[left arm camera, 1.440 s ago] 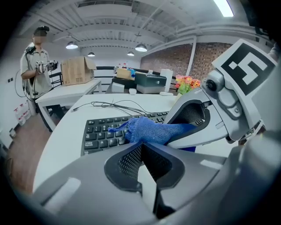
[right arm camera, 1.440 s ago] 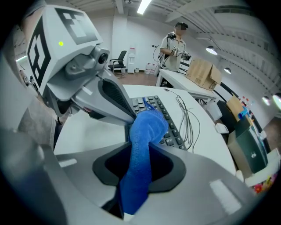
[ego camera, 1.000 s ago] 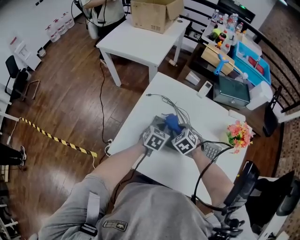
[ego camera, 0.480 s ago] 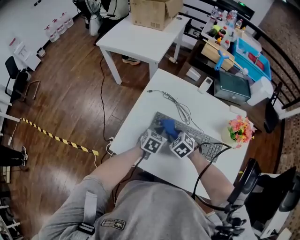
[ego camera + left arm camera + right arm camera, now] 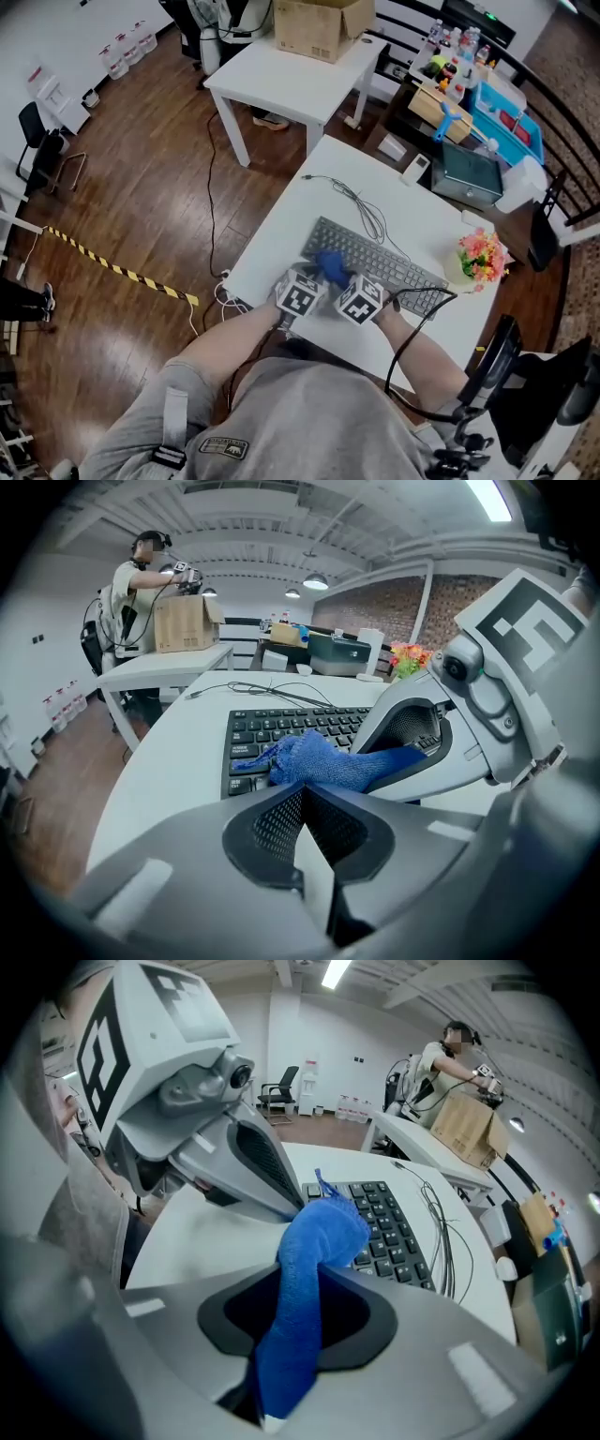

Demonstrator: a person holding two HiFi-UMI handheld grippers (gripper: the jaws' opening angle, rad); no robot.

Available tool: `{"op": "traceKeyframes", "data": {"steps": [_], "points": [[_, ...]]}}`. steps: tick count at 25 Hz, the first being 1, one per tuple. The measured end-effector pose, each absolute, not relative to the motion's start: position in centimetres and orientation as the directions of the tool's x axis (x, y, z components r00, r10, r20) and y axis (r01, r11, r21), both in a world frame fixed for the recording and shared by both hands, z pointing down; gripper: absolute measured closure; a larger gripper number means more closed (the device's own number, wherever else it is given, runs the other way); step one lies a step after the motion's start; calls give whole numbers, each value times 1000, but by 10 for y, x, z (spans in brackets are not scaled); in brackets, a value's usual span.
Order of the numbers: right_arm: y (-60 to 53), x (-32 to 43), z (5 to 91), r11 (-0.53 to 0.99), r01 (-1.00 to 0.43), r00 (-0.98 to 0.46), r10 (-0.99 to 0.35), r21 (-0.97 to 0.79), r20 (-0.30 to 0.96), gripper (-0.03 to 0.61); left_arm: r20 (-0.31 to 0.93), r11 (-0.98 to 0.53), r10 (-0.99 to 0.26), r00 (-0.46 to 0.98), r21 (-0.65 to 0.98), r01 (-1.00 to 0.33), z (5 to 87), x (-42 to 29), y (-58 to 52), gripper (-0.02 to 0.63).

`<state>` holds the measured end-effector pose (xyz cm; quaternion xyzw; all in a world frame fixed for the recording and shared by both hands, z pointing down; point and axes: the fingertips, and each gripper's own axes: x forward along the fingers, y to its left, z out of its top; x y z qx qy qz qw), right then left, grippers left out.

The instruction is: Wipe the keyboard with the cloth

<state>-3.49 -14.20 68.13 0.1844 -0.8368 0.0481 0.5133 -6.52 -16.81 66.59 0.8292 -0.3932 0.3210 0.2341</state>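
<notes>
**Cloth on the keyboard's near-left end, right claw clamped on it**

The blue cloth (image 5: 314,1260) sat bunched on the keys at the near-left end of the keyboard (image 5: 389,265), as the person faced it. The cloth's tail ran back into the right gripper (image 5: 298,1309). That gripper's jaws were about half closed and pinching the cloth, which filled the gap between them.

The left gripper (image 5: 302,808) was just beside the right one, with its nose just short of the cloth. Its jaws were together with nothing in them. I couldn't tell whether its tip touched the keyboard's edge. Both grippers pointed down and away from the person, marker cubes side by side above the table's near edge.

The keyboard lay diagonally on the white table (image 5: 309,202). Its cable (image 5: 361,211) looped off toward the far corner. A bunch of flowers (image 5: 480,262) stood at the table's right edge, just past the keyboard's far end. A small white remote (image 5: 413,172) lay near the far edge.

Beyond that was a second white table (image 5: 281,84) with a cardboard box (image 5: 323,23) on it. Another person (image 5: 141,578) stood at that box. Striped tape (image 5: 112,270) ran across the wood floor on the left.
</notes>
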Motion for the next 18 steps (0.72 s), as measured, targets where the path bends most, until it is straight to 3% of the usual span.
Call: {"op": "traceKeyframes", "data": {"steps": [13,18], "points": [[-261,-56,652,847,-484,-374,-427,220,823,465,667,-530,-593,451,98,-843,633,-99,-264,620],[-279,-59,664,833,-504,-341,-434,228,834,465,658,-509,-600,456,126,-852,636,-111,-278,620]]}}
